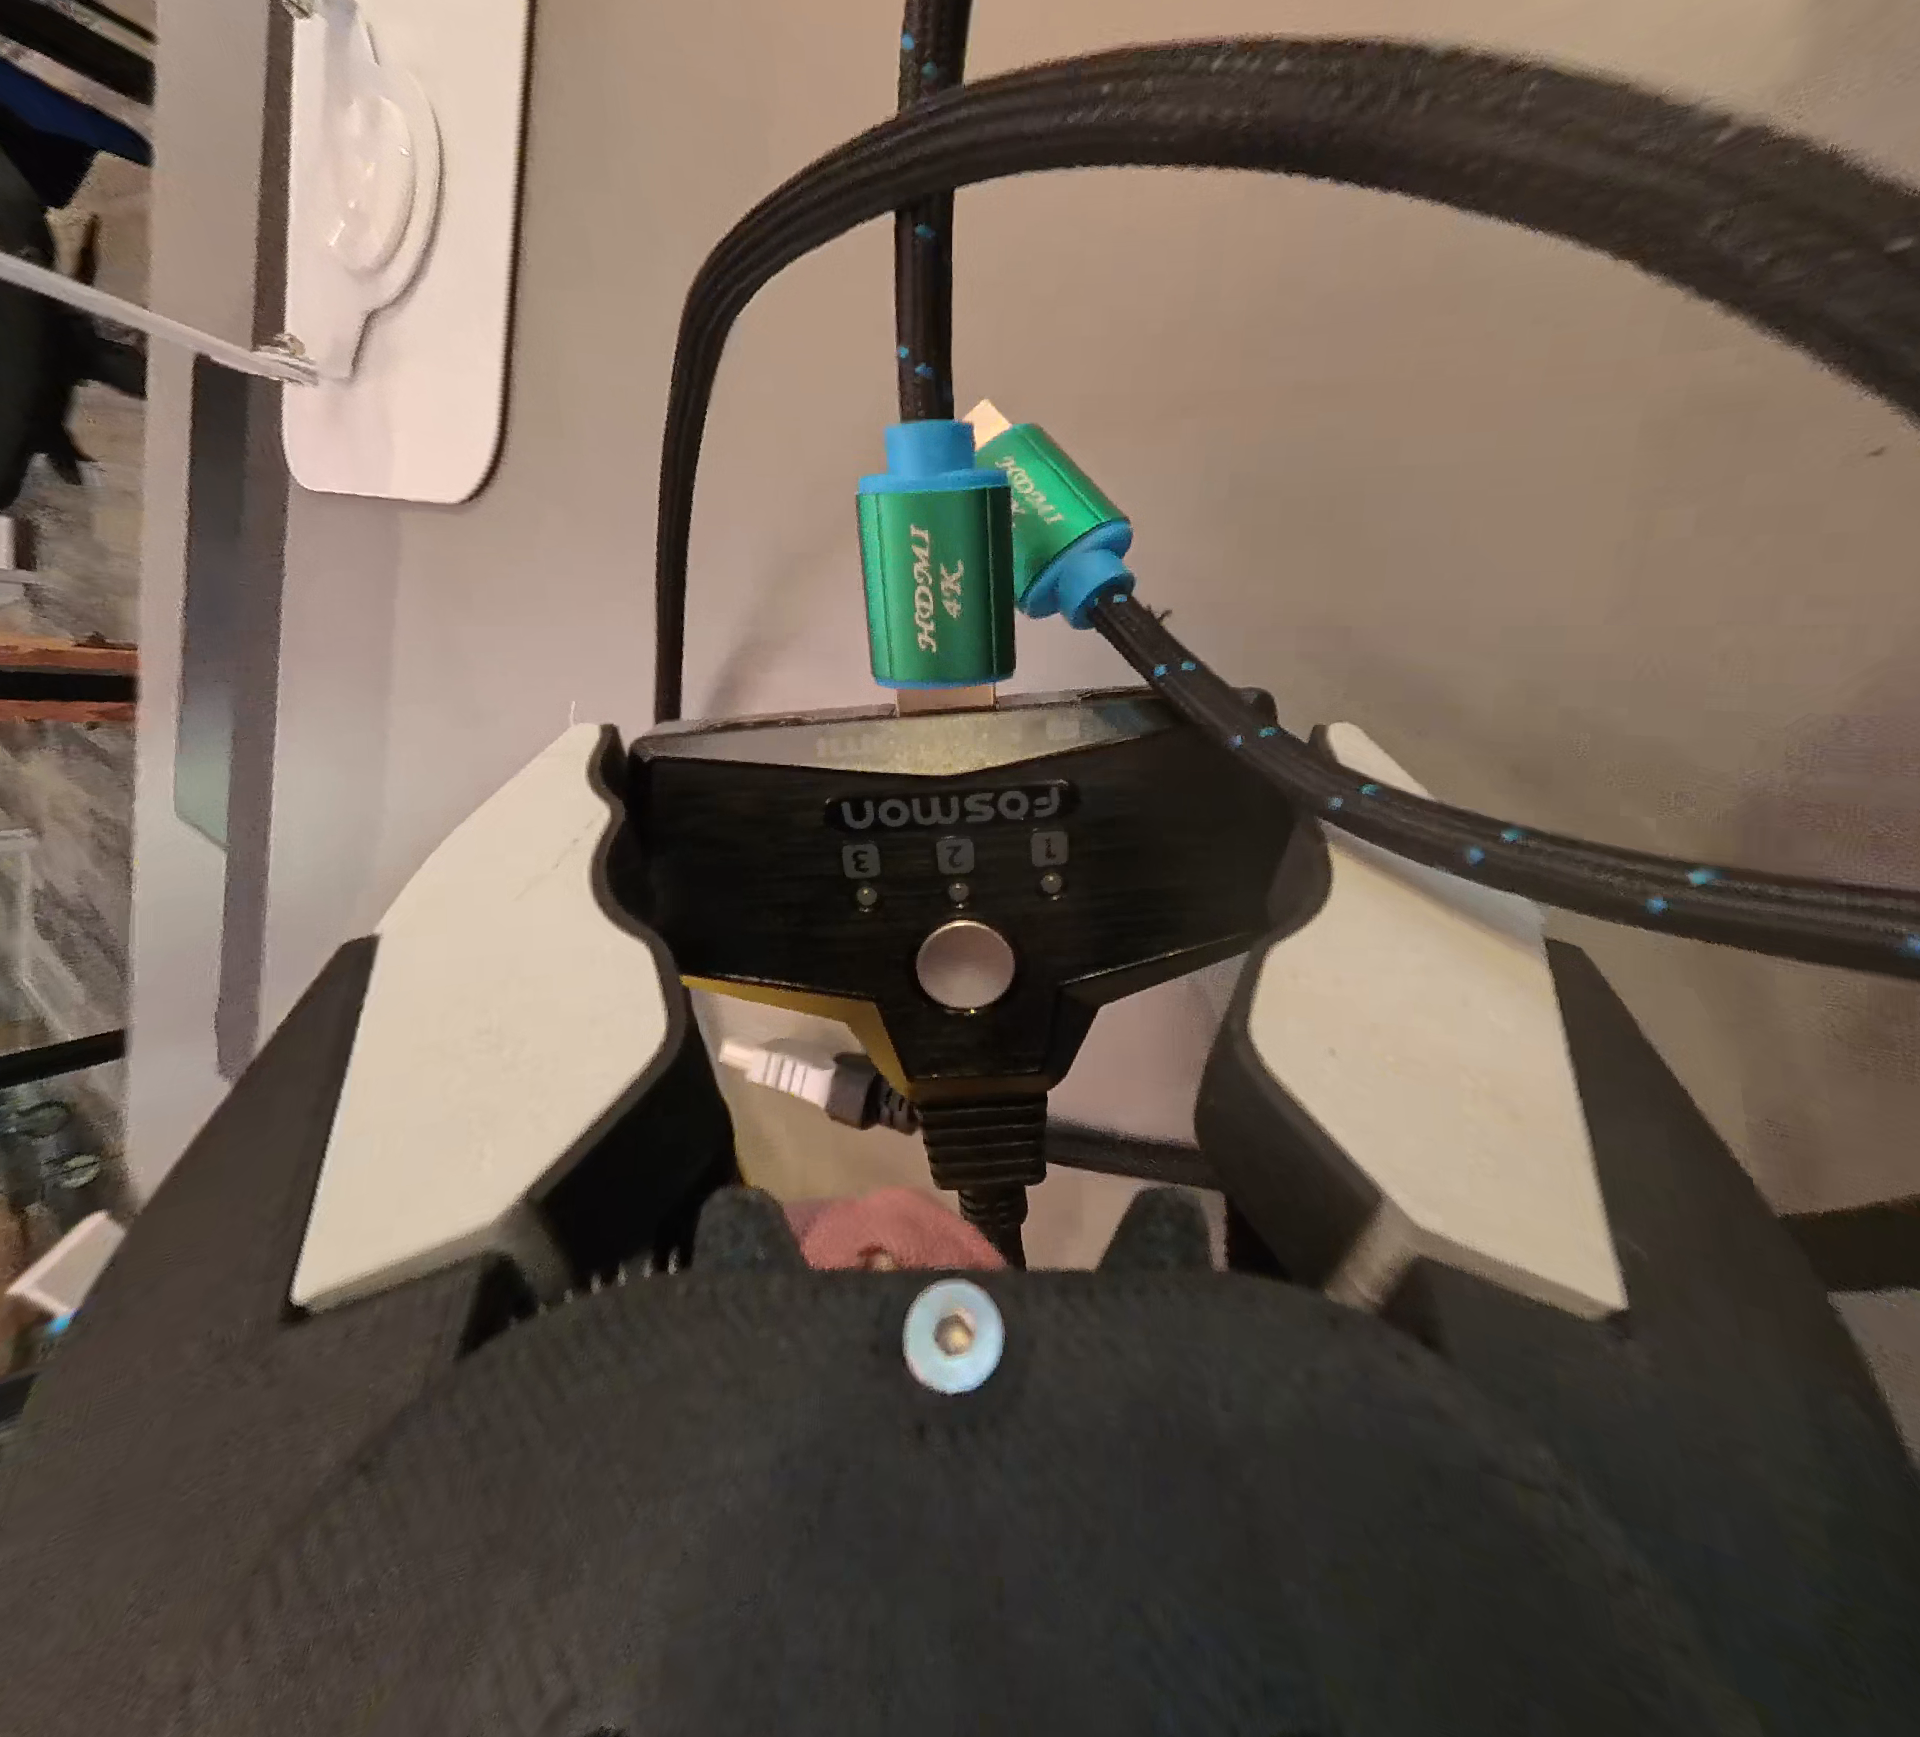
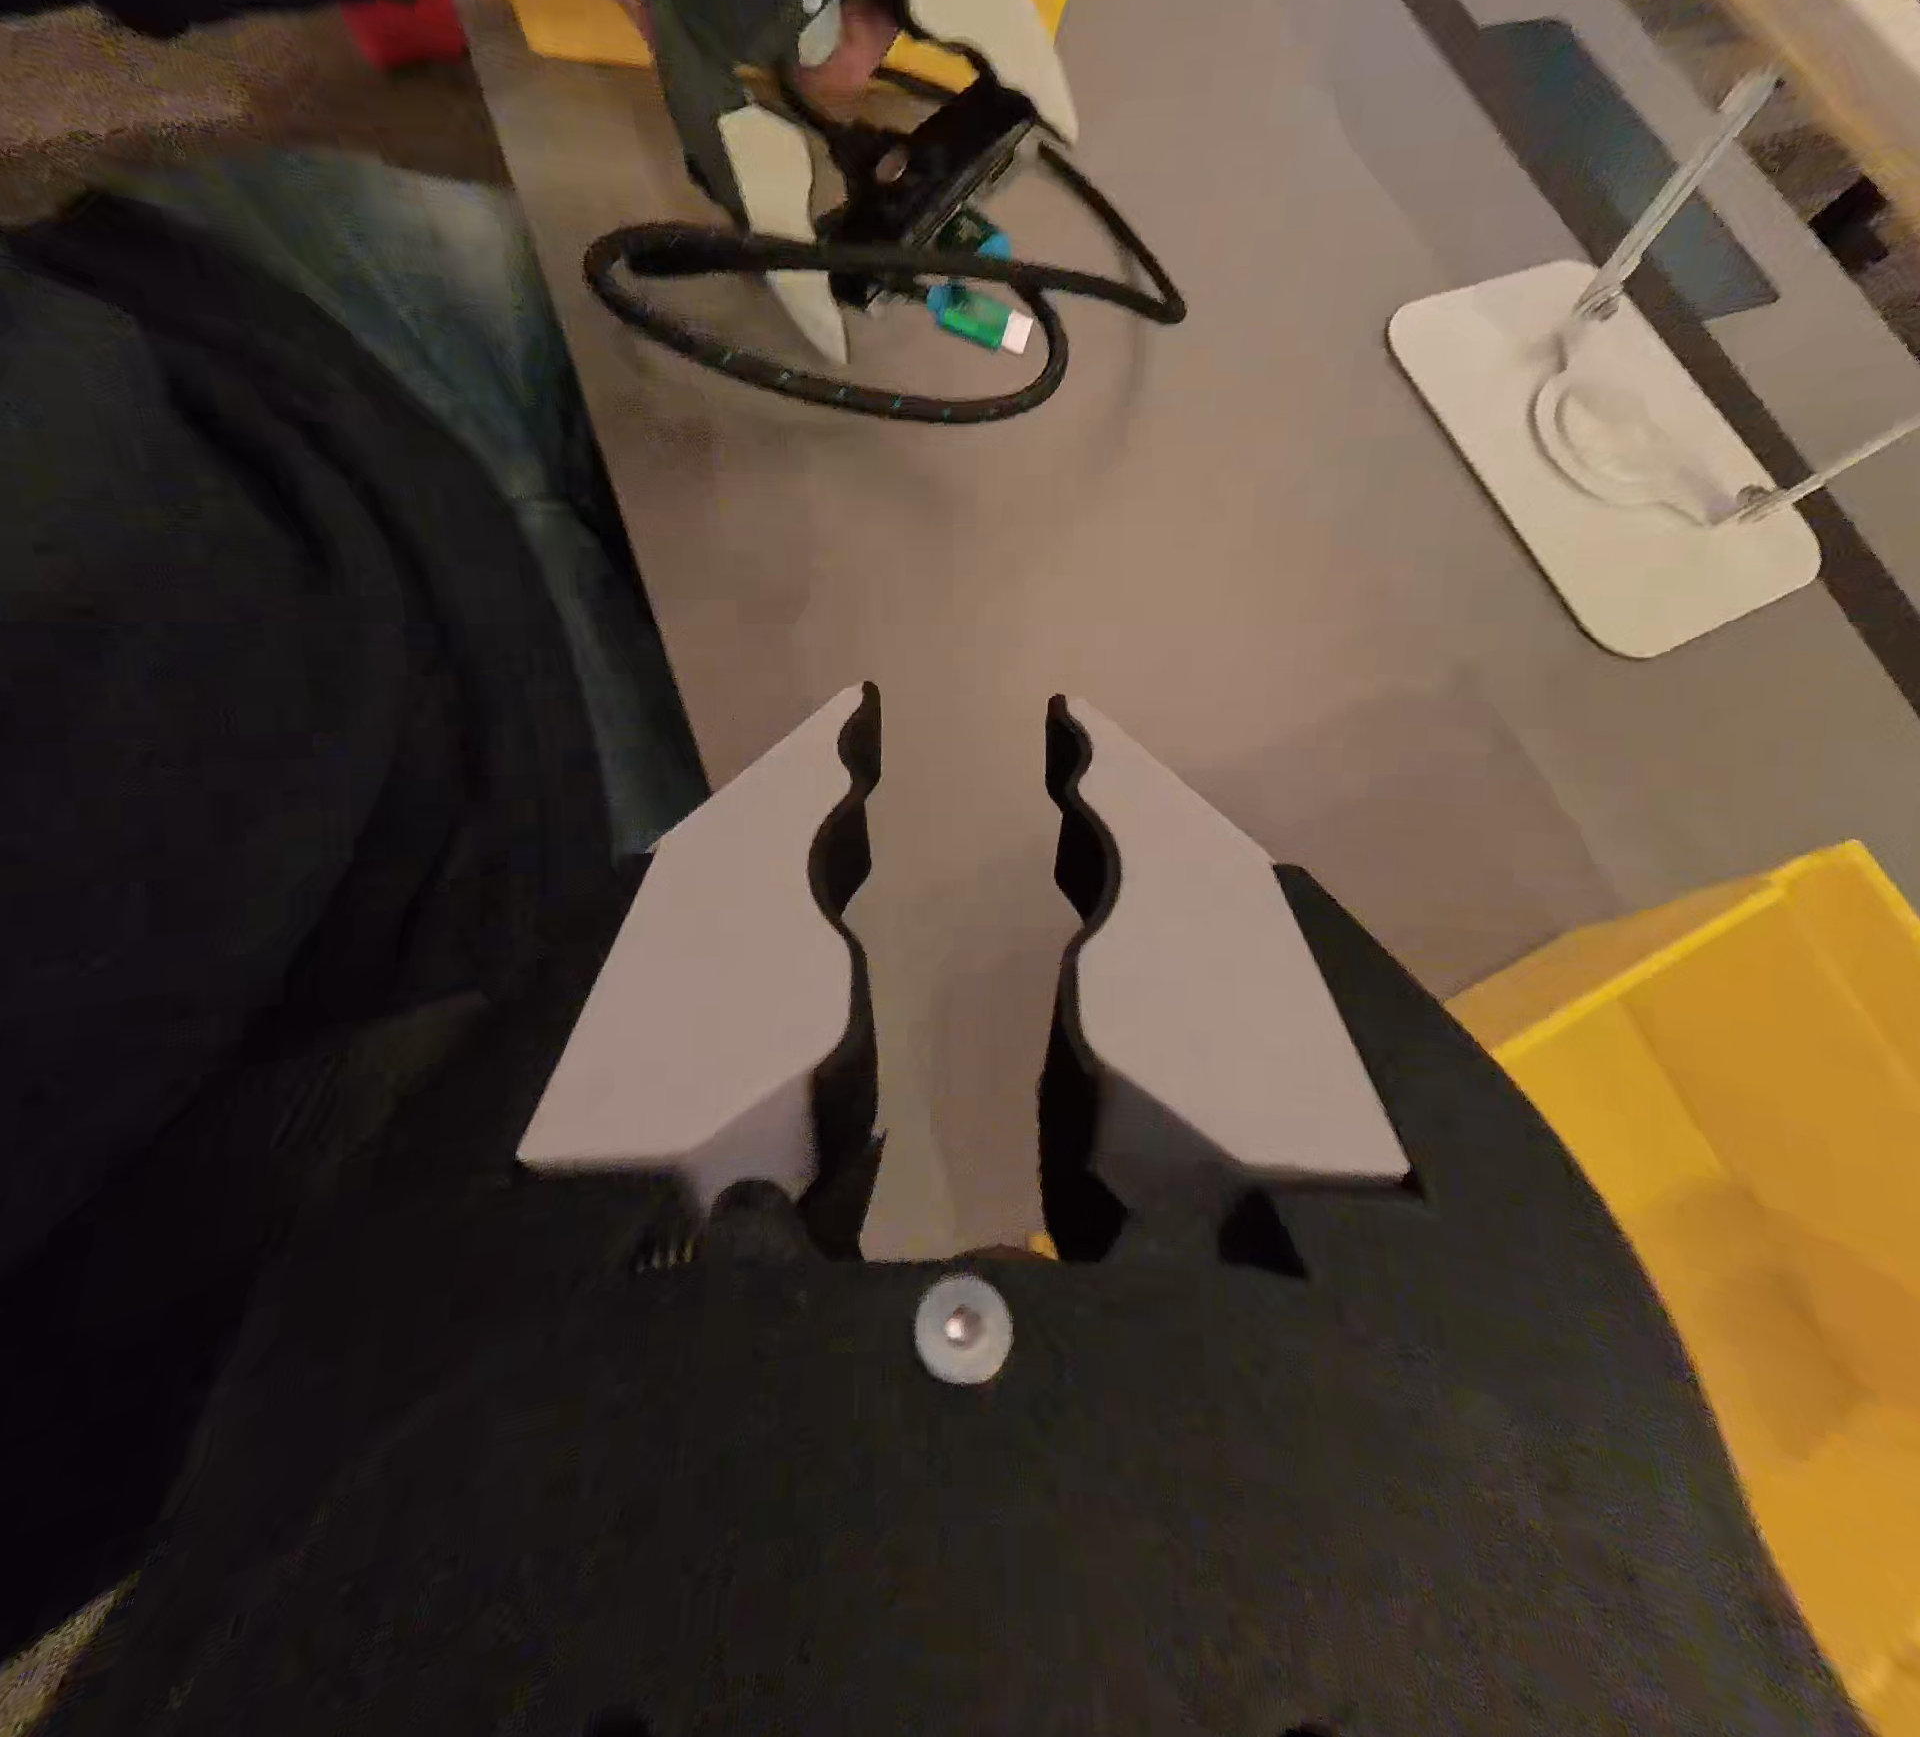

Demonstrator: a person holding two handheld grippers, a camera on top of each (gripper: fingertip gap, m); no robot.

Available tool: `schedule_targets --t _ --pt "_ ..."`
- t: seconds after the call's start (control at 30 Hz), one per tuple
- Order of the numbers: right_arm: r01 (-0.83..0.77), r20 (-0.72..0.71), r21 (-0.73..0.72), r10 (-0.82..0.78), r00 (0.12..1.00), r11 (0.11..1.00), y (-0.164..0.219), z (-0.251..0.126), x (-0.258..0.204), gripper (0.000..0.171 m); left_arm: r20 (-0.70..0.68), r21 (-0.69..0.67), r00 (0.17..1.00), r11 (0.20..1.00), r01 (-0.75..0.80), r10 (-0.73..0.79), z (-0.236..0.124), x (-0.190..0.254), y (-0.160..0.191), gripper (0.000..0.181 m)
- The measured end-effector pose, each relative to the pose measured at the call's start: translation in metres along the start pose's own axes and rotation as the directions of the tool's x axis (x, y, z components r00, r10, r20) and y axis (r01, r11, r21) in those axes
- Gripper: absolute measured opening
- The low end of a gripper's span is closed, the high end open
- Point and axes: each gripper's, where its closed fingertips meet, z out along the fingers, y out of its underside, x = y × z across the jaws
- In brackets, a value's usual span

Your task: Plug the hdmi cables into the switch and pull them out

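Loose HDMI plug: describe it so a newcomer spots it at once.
On the grey table, find the black switch clamped in the left gripper. Two green plugs sit at its far edge; the loose plug lies tilted, metal tip bare, beside the plugged-in plug.

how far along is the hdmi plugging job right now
Done: one green HDMI plug sits in the switch. In hand: the left hand-held gripper clamps the switch. Left: the second plug lies loose beside it, and the right hand-held gripper is open and empty; pulling out comes later.
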Motion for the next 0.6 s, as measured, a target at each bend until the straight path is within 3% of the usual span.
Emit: schedule_targets --t 0.07,0.3,0.6 --pt "0.002 -0.013 0.023 -0.001 1.0 1.0 -0.014 0.023 0.01 0.021 -0.027 0.039 0.999 0.999 0.03 -0.029 -0.006 0.0 -0.004 0.117" --pt "0.071 0.083 0.098 -0.079 0.993 0.993 -0.045 0.116 0.014 0.03 -0.102 0.154 0.993 0.985 0.082 -0.067 -0.027 -0.002 -0.019 0.117" --pt "0.213 0.231 0.287 -0.283 0.931 0.934 -0.085 0.164 -0.004 0.035 -0.188 0.212 0.981 0.973 0.095 -0.055 -0.035 0.007 -0.031 0.116"
